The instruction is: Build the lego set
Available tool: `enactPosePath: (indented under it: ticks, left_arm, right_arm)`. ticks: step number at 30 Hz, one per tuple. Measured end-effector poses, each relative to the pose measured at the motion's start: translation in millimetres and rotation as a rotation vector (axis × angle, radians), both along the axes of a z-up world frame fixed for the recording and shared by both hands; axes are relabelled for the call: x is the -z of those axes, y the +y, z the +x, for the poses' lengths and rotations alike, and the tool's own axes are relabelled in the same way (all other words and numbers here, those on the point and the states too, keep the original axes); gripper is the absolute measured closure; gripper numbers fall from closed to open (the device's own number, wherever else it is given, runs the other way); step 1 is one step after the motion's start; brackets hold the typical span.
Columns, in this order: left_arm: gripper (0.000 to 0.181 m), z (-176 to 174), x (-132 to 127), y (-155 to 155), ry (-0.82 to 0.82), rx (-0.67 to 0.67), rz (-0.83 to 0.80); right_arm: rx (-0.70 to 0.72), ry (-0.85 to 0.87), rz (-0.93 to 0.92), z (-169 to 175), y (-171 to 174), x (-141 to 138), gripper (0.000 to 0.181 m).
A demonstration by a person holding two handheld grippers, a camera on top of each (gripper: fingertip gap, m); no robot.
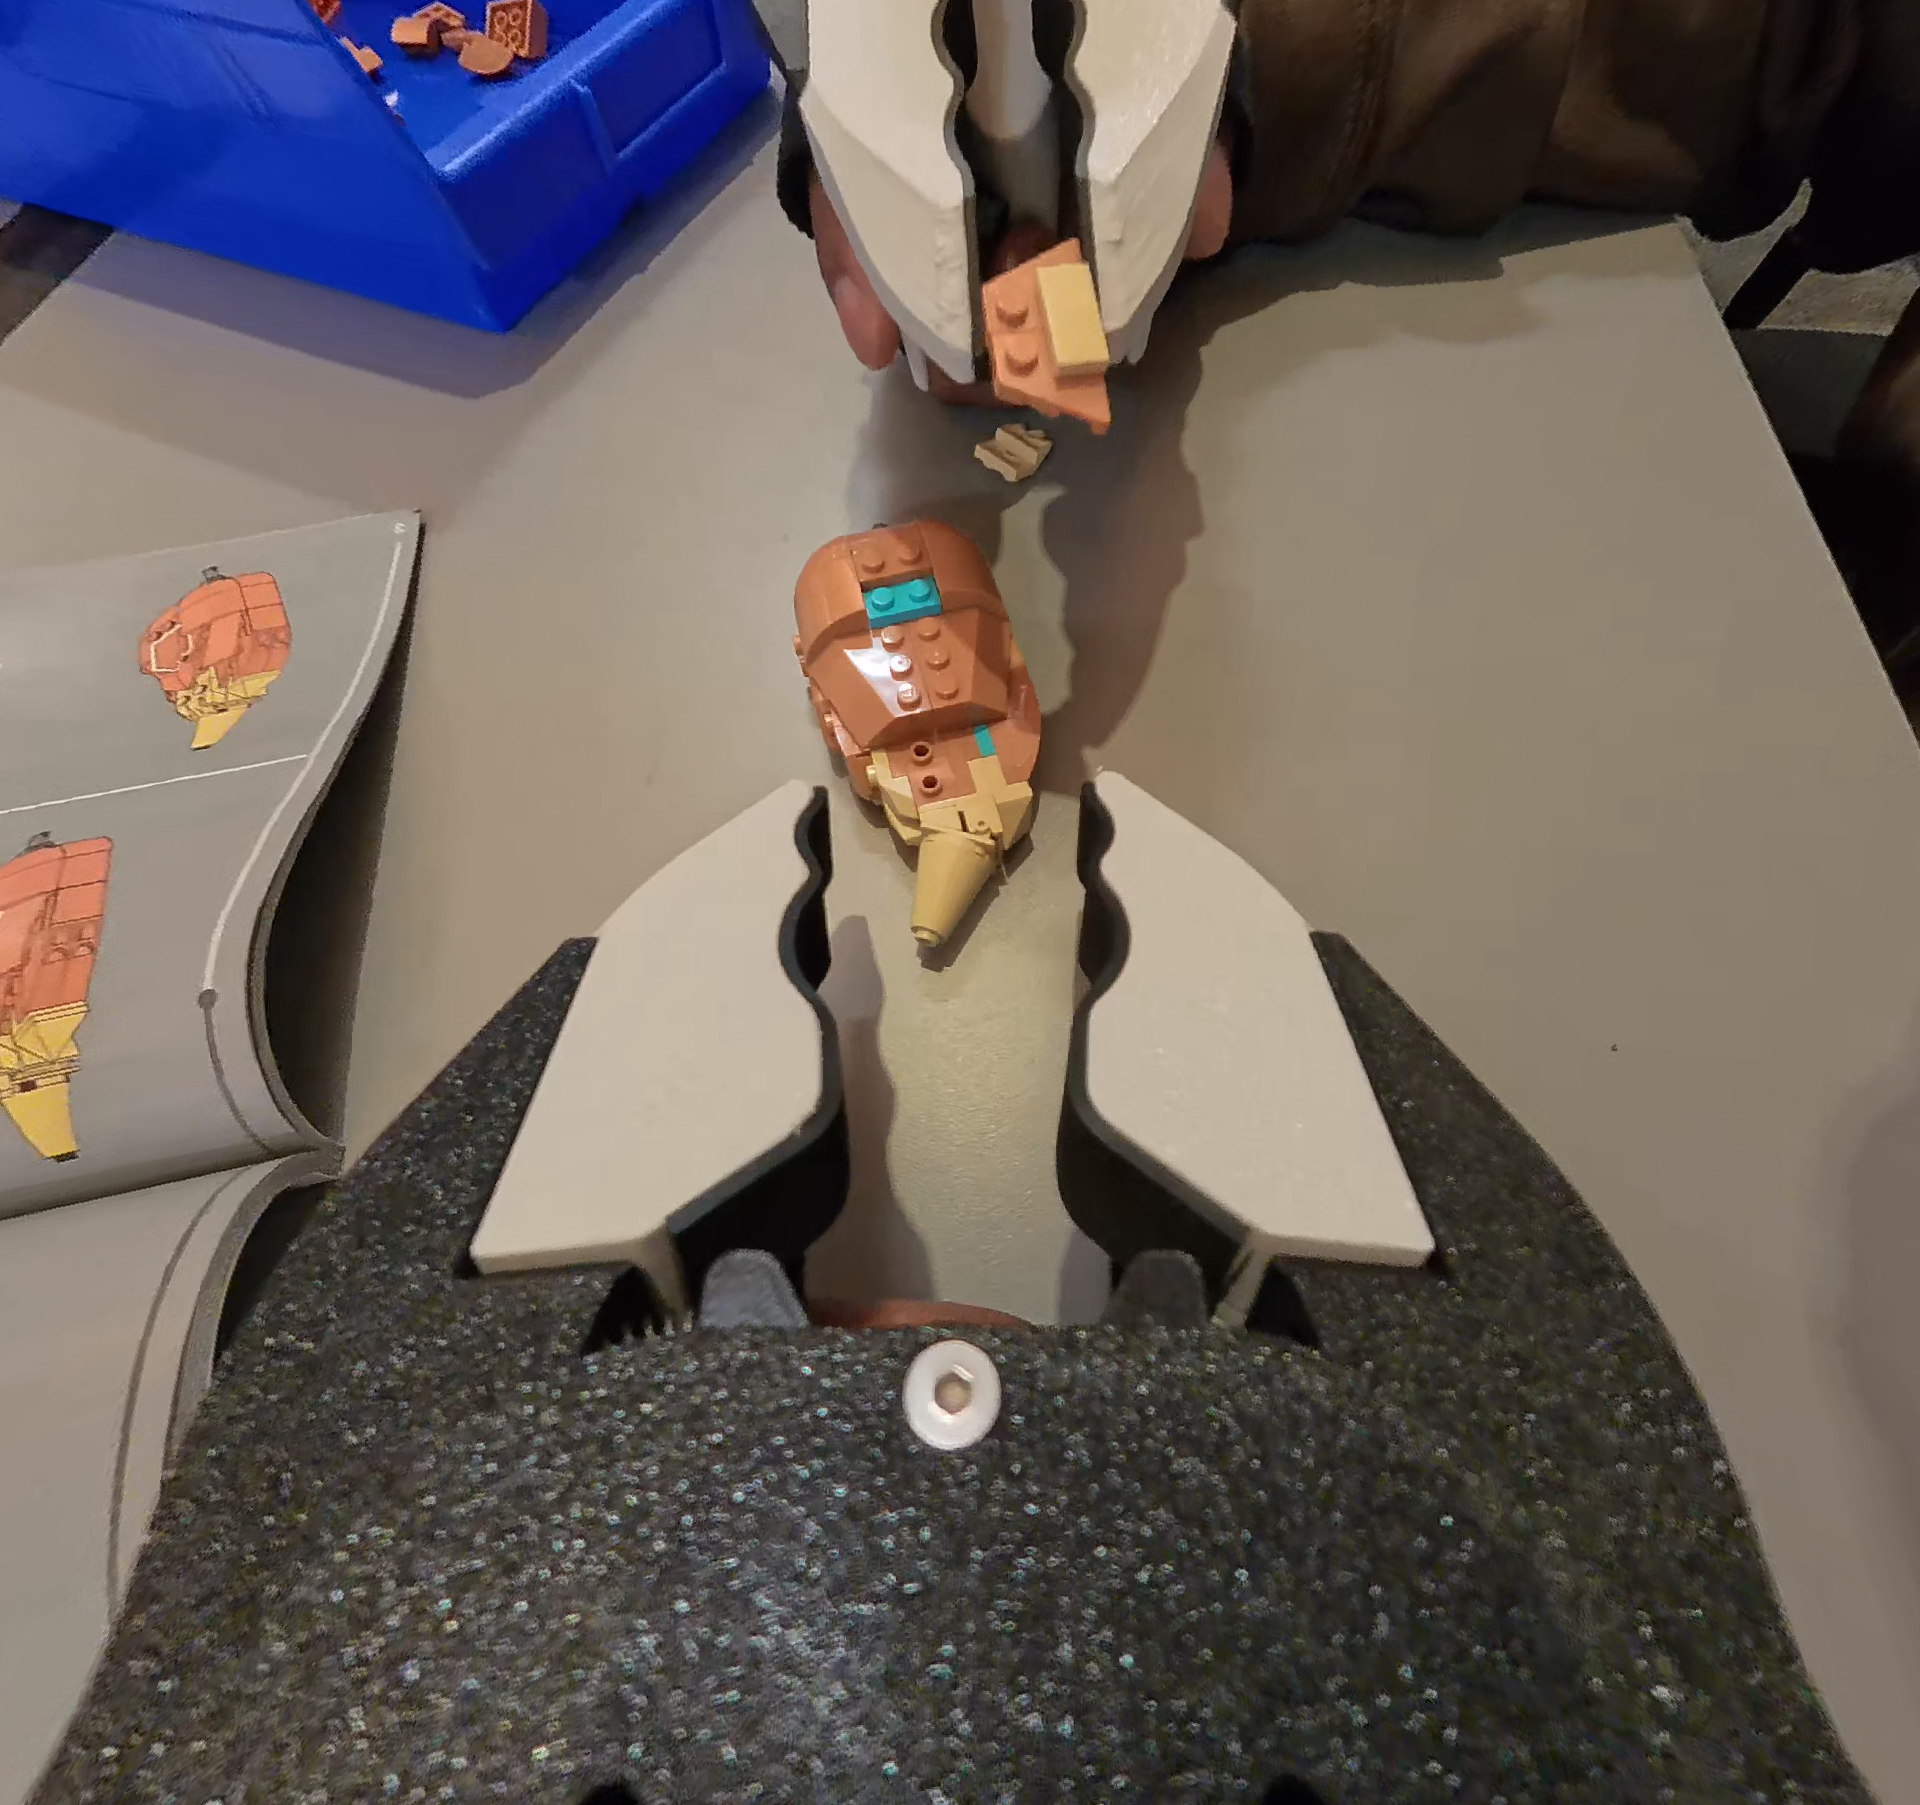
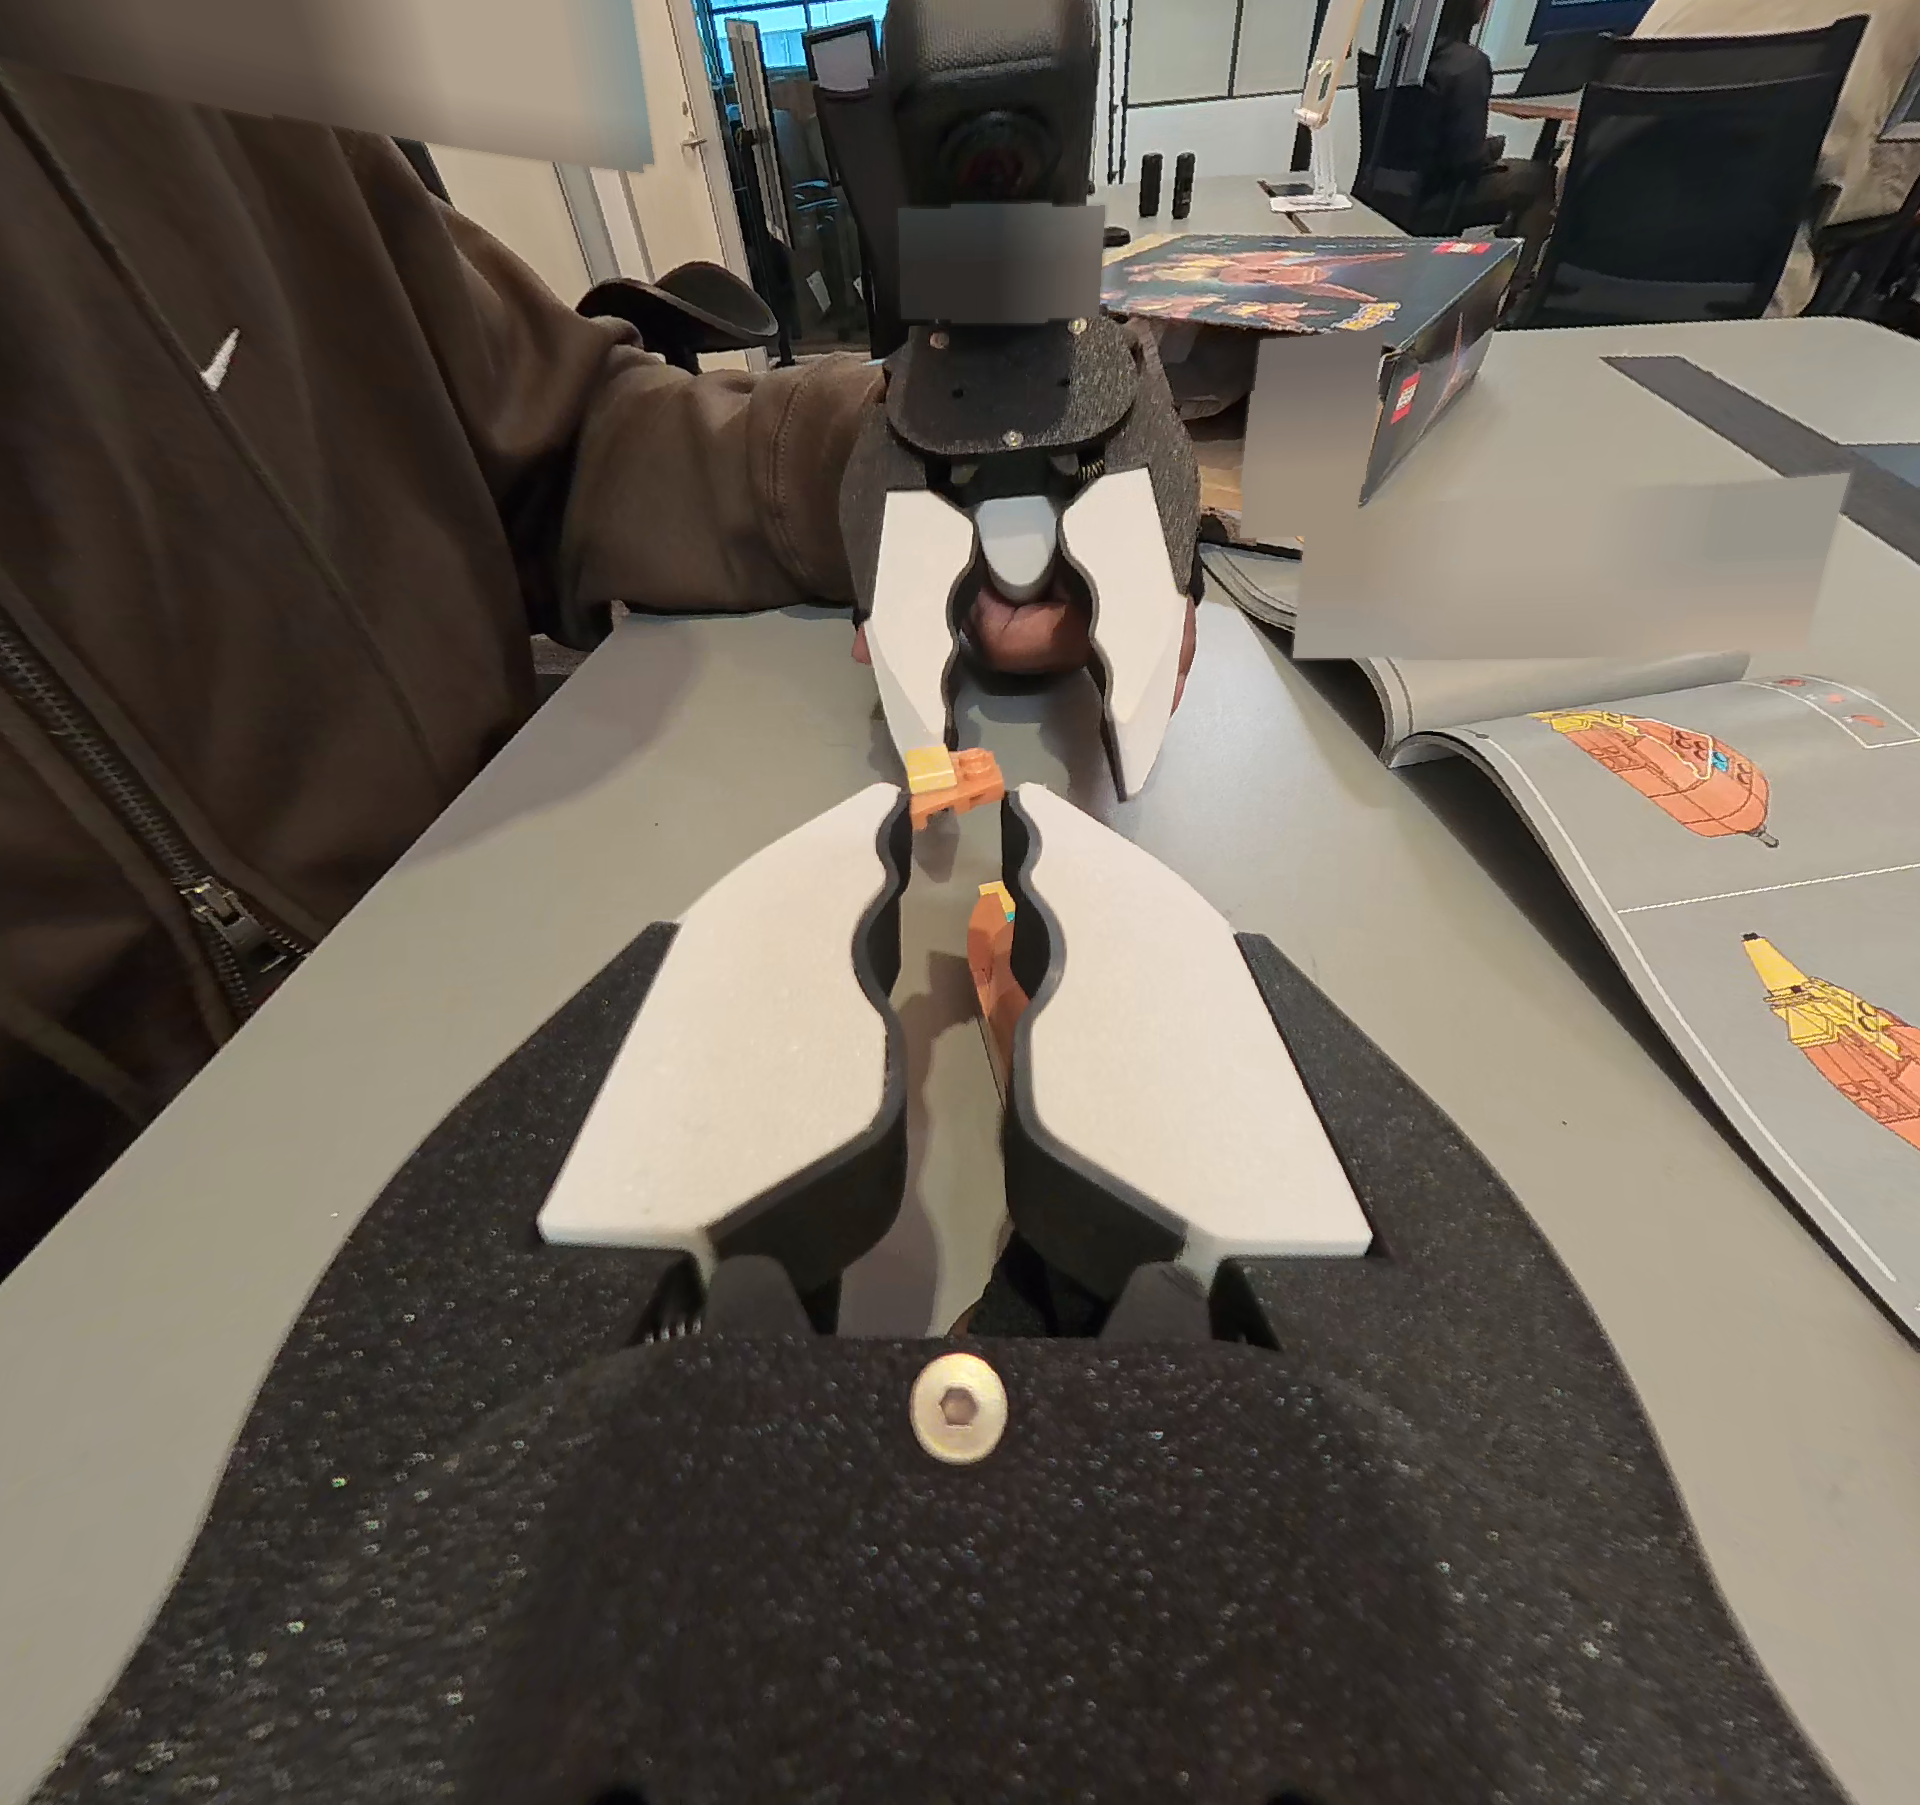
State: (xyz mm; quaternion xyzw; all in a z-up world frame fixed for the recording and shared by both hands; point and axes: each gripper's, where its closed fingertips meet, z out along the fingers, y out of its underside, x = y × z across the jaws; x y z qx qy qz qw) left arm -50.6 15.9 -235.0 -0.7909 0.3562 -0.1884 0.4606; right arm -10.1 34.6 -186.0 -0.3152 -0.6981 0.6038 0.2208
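Tongs first: my right gripper [image 1: 1039, 342] is clenched on a small sub-assembly [image 1: 1044, 342], an orange plate with a tan tile on top, held at the fingertips above the grey table [image 1: 1455, 716]. My left gripper [image 1: 951, 799] is released, jaws spread and holding nothing, with its fingertips on either side of the tan cone end of the partly built model [image 1: 920, 706]. I take this orange and tan model, lying on its side on the table, as the landmark. Between the model and the right gripper lies one loose tan piece [image 1: 1013, 453]. Left of the model is the open instruction booklet [image 1: 208, 820]. Beyond the model to the left stands a blue bin [image 1: 312, 145] holding loose orange bricks [image 1: 468, 30].
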Motion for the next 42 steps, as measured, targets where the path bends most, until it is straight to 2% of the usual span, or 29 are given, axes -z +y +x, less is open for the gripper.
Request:
enactPosePath:
  ticks: [10, 17, 25, 30, 36, 42]
  left_arm:
    - [0.140, 16, -22, 3, -0.086, 0.012, 0.090]
    - [0.143, 30, -28, -5, -0.142, 0.074, 0.070]
    - [0.148, 31, -42, -14, -0.355, 0.112, -0.050]
    - [0.149, 36, -41, -18, -0.401, 0.132, -0.114]
    - [0.154, 45, -35, -27, -0.471, 0.179, -0.270]
    - [0.158, 55, -25, -34, -0.461, 0.207, -0.364]
  right_arm:
    - [-0.013, 0.005, 0.019, -2, -5, 1, 0.165]
    - [-0.036, 0.009, 0.057, -4, -12, 4, 0.165]
    - [-0.084, 0.028, 0.125, 1, -24, 7, 0.165]
    - [-0.109, 0.055, 0.151, 4, -31, 6, 0.165]
    - [-0.143, 0.056, 0.213, 5, -42, 13, 0.165]
    - [-0.175, 0.042, 0.282, 6, -51, 23, 0.165]
